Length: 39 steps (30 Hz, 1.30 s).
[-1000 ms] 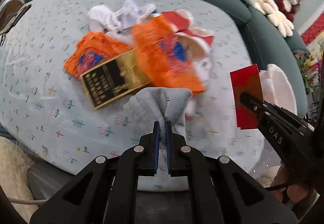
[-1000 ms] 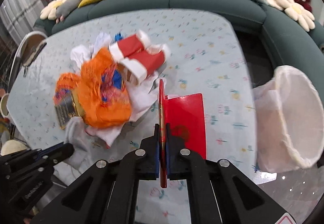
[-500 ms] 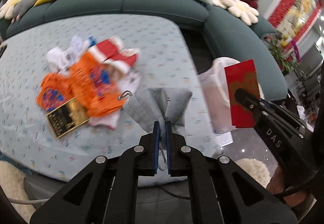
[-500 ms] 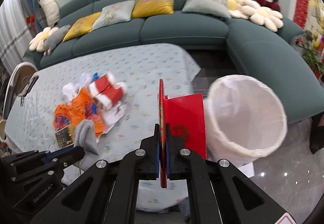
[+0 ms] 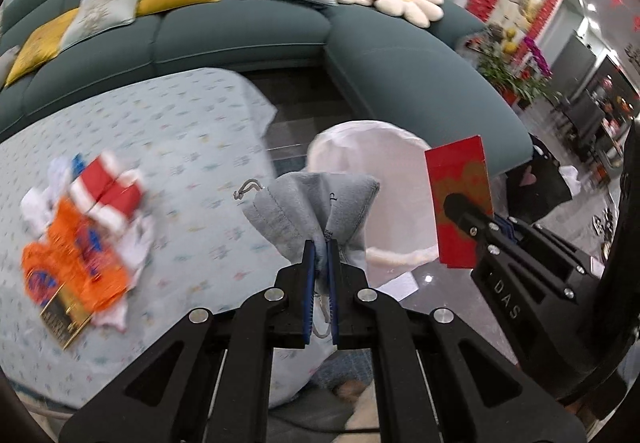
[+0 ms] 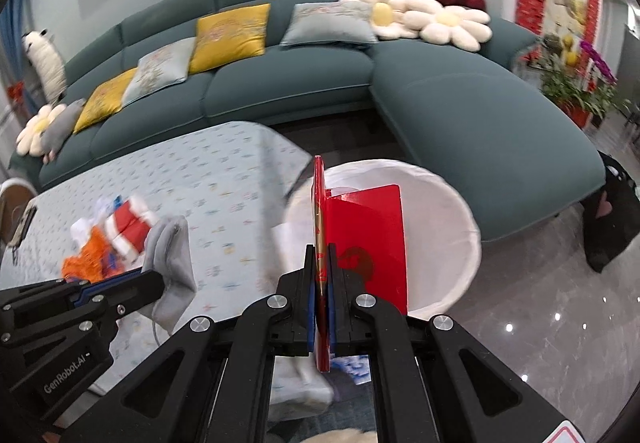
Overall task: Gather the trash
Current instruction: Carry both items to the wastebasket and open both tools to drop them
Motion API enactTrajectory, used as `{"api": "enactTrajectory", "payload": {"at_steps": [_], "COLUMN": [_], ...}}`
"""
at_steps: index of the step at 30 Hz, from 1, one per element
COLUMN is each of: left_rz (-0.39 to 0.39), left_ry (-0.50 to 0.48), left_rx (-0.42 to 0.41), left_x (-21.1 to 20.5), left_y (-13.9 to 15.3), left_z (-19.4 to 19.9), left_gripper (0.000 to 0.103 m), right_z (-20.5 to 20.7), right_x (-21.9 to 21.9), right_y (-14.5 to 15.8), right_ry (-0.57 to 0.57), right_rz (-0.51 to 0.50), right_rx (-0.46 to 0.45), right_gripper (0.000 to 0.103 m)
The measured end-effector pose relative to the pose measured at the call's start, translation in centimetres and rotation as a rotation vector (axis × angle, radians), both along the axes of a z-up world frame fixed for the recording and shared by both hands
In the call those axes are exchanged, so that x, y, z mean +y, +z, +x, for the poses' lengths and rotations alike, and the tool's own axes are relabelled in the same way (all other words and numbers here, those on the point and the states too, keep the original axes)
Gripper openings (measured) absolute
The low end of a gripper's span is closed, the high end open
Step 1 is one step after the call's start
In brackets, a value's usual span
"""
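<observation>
My left gripper [image 5: 320, 255] is shut on a grey drawstring pouch [image 5: 312, 203] and holds it in the air at the table's right end, just in front of the white-lined trash bin [image 5: 384, 179]. My right gripper [image 6: 320, 263] is shut on a folded red envelope [image 6: 368, 239] and holds it upright over the near rim of the bin [image 6: 452, 227]. The envelope also shows in the left wrist view [image 5: 460, 199], and the pouch in the right wrist view [image 6: 168, 255]. A pile of orange, red and white wrappers [image 5: 84, 239] lies on the table.
The table wears a pale blue patterned cloth [image 5: 180, 147]. A gold and black box [image 5: 60, 319] lies under the pile. A teal sofa [image 6: 460, 103] with cushions curves behind the table and bin. A black bag [image 6: 608, 219] stands on the glossy floor to the right.
Both grippers have swung right, away from the trash pile and towards the bin, carrying the pouch and the envelope. The bin now sits directly ahead of both.
</observation>
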<state>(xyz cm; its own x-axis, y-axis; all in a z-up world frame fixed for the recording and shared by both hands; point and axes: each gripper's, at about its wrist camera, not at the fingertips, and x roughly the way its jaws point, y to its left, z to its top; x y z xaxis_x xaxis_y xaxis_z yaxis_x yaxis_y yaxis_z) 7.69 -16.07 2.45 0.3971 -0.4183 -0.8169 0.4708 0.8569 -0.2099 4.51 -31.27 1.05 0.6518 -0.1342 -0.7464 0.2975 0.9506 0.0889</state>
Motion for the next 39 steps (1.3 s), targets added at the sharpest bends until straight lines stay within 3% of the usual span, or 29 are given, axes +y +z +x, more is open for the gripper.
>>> {"api": "enactTrajectory", "payload": {"at_steps": [11,16,17,18,19,20,21,22,24,32,39], "left_rz": [-0.035,-0.042,-0.049,-0.053,-0.053,-0.057,-0.064,-0.075,-0.077,-0.049,-0.047], "left_ry": [-0.158,-0.167,-0.16,-0.147,-0.135,-0.121,-0.112,-0.101,-0.09,-0.039,0.062], "left_rx": [0.061,0.065,0.069,0.069,0.071,0.074,0.073,0.069,0.062,0.005,-0.02], "left_x": [-7.8,-9.5,-9.7,-9.8,-9.8,-9.8,-9.7,-9.6,-9.3,-6.7,-1.5], "left_y": [-2.2,-3.2,-3.3,-3.5,-3.5,-3.5,-3.4,-3.3,-3.1,-1.8,0.0], "left_z": [3.4,4.9,5.3,5.6,5.9,6.1,6.2,6.4,6.5,6.1,5.9], "left_gripper": [0.006,0.008,0.011,0.021,0.036,0.042,0.049,0.052,0.057,0.063,0.064], "right_z": [1.5,2.5,2.7,3.0,3.1,3.3,3.3,3.4,3.5,3.1,2.2], "right_x": [-6.3,-7.7,-7.9,-8.1,-8.1,-8.0,-8.0,-7.8,-7.6,-6.6,-4.1], "right_y": [-2.6,-3.9,-4.1,-4.1,-4.1,-4.1,-4.0,-3.8,-3.5,-1.8,-0.1], "right_ry": [-0.102,-0.131,-0.136,-0.142,-0.145,-0.139,-0.137,-0.136,-0.133,-0.137,-0.121], "right_rz": [0.016,0.037,0.04,0.038,0.032,0.025,0.018,0.009,-0.003,-0.016,-0.021], "right_rx": [0.035,0.052,0.054,0.053,0.054,0.05,0.046,0.039,0.028,0.006,-0.014], "right_gripper": [0.004,0.008,0.01,0.013,0.017,0.021,0.032,0.039,0.043,0.051,0.056]}}
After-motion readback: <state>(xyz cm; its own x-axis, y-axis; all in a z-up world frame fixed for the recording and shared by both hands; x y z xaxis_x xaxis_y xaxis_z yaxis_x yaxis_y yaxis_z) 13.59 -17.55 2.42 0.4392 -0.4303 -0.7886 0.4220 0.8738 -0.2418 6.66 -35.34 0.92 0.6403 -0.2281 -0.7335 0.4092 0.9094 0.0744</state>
